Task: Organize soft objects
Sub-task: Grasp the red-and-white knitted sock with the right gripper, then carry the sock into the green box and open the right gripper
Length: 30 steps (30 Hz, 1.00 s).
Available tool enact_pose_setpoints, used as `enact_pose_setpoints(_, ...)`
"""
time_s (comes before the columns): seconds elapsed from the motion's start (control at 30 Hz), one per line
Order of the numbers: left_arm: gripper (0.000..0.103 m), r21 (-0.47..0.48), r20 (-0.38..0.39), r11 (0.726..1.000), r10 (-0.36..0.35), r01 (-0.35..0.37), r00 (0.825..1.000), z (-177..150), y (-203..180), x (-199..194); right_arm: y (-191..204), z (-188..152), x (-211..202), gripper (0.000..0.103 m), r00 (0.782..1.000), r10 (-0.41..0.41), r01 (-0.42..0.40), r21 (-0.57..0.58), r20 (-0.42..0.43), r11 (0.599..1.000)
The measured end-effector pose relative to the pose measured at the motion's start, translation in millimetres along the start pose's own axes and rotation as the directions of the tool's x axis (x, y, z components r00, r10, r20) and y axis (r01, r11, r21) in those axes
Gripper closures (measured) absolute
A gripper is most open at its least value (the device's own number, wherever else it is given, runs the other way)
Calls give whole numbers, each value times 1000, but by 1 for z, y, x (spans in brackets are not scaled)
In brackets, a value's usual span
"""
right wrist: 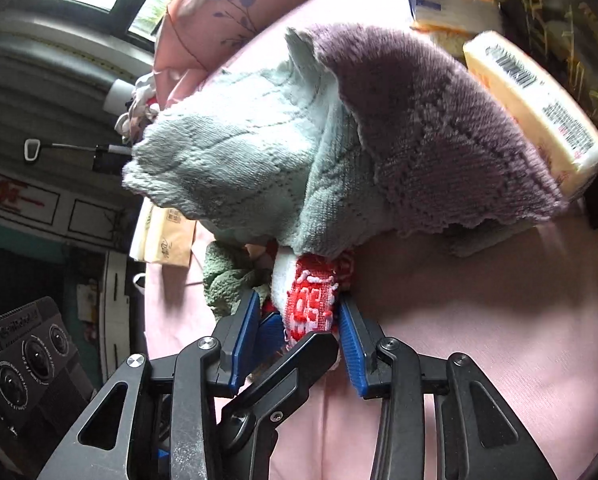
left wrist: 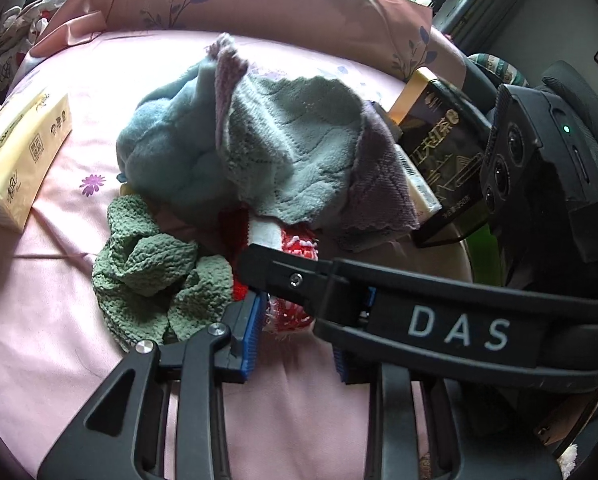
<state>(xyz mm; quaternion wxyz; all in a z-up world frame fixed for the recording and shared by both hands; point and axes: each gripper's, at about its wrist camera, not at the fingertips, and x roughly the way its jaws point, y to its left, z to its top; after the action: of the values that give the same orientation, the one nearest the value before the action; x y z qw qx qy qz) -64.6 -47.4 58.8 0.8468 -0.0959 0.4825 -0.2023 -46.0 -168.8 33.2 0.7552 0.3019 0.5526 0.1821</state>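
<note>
A: Closest in, black linkage bars and ribbed blue pads [left wrist: 251, 328]. Left claw [left wrist: 299, 320] pitched steeply down, clamped on the red cloth [left wrist: 295, 312].

B: Clamped for certain?

A: Near pad flat against the knit. Far pad hidden under the right claw's finger [left wrist: 283, 268], yet from the right wrist the hem sits pinched behind that crossing black finger [right wrist: 299, 364].

B: And the right claw [right wrist: 299, 312]?

A: Also angled down, crossed over the left one. Jaws apart, straddling the same cloth; one pad [right wrist: 351, 344] brushing its edge, the other [right wrist: 241, 336] standing off with the left claw's pad in between.

B: Texture of the cloth?

A: Loopy red knit with white pattern and a plain white band, rumpled, lower end on the pink sheet [left wrist: 59, 320], upper end tucked under the pile.

B: Beside it?

A: Green cloth [left wrist: 151, 272], crinkled and bubbly, bunched in folds, touching the left pad's outer side.

B: Further back?

A: Mint cloth [left wrist: 299, 152], short pile with stitched wavy lines, draped in a hump over the red one. Blue plush [left wrist: 167, 152] slumped on its left, mauve cloth [left wrist: 383, 184] with a scalloped hem on its right.

B: Hard edges?

A: Dark box [left wrist: 447, 152] and a pale barcoded pack [right wrist: 539, 112] pressed against the mauve side. Tissue pack [left wrist: 23, 152] well apart at the left.

B: Open room?

A: Smooth bare sheet below and left of the claws; tight on the right. Flowered pillow [left wrist: 259, 8] closing off the far end.
</note>
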Motion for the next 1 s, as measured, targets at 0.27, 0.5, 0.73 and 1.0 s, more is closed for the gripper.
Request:
enact_pose_setpoints(0.27, 76, 126, 180, 985, -137, 115, 974, 11, -62, -65, 15, -10, -92, 61, 970, 100, -81, -95, 219, 992)
enact_pose_setpoints(0.5, 76, 258, 233, 959, -178, 116, 956, 15, -119, -82, 5, -21, -158, 61, 916, 127, -88, -118, 381, 989)
enact_pose_setpoints(0.73, 75, 350, 201, 912, -293, 211, 935, 20, -170, -68, -30, -28, -212, 61, 842, 78, -57, -57, 534, 997)
enact_pose_setpoints(1.0, 75, 426, 78, 845, -389, 322, 918, 27, -226, -18, -95, -28, -241, 61, 783, -29, -58, 119, 622, 991)
